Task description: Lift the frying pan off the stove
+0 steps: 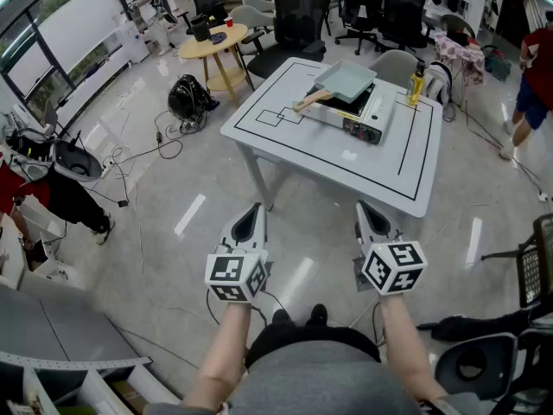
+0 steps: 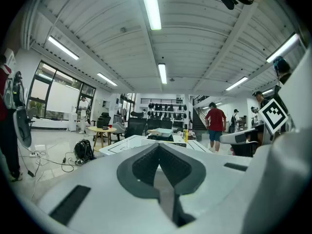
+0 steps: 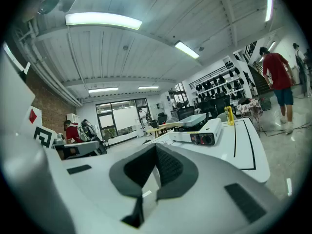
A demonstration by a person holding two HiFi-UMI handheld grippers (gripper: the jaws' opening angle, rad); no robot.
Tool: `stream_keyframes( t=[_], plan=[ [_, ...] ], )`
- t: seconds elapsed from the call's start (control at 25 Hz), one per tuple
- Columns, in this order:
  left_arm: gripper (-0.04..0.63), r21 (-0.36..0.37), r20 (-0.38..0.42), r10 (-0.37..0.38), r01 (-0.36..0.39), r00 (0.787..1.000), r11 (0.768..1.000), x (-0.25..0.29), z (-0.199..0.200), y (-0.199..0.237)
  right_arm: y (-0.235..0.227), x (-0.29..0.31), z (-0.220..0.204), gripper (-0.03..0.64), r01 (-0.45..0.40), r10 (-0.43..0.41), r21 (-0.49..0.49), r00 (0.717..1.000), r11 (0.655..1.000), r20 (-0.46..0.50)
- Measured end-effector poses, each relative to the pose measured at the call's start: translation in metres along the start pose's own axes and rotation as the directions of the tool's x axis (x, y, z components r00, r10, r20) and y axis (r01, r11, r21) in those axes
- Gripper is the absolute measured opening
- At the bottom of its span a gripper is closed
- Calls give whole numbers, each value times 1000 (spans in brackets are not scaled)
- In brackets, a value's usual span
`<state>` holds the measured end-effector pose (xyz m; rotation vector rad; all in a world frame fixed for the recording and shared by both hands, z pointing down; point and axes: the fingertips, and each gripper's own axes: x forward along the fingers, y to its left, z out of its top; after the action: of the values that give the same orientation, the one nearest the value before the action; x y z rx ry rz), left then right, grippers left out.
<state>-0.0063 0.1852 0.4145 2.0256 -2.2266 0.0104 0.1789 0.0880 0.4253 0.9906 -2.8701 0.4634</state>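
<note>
- I'm standing back from the white counter [image 1: 285, 150], holding both claws low in front of me, well apart from everything on it.
- My left claw [image 1: 251, 214] is pressed together with nothing between its jaws. My right claw [image 1: 366, 213] is pressed together too, and just as empty.
- The frying pan [image 1: 347, 79] is sitting on the stove [image 1: 356, 119] toward the far side of the counter. Its wooden handle [image 1: 311, 101] is sticking out to the left in the head view.
- I'm reading this as the very start of the job: the pan is untouched and I'm not yet within reach.
- Next, as I judge it, I'm needing to step up to the counter and spread one claw. Then I line its jaws across that handle, close on it, and lift straight up so the pan clears the stove.
- The handle is pointing toward my left side, so the left claw is looking like the handier choice.
- Counting now: one frying pan, one stove, two claws, and one yellow bottle [image 1: 416, 86] standing near the stove at its right.
- Beyond the counter I'm seeing one round yellow side table [image 1: 213, 43] and a bunch of dark office chairs, too crowded together to count.
</note>
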Motion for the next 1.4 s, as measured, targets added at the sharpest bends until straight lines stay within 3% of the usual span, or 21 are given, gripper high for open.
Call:
stream_keyframes(
  t=[0.48,1.4],
  plan=[
    [6,-67,7,37,-36,999,997,6,-2,7,-10,3,3,3,-42,42,3,999,999,-7],
    [6,-35,-38,23,-24,999,999,47,-5,6,-26,37,-1,3,-96,99,71,994,993,-35]
  ],
)
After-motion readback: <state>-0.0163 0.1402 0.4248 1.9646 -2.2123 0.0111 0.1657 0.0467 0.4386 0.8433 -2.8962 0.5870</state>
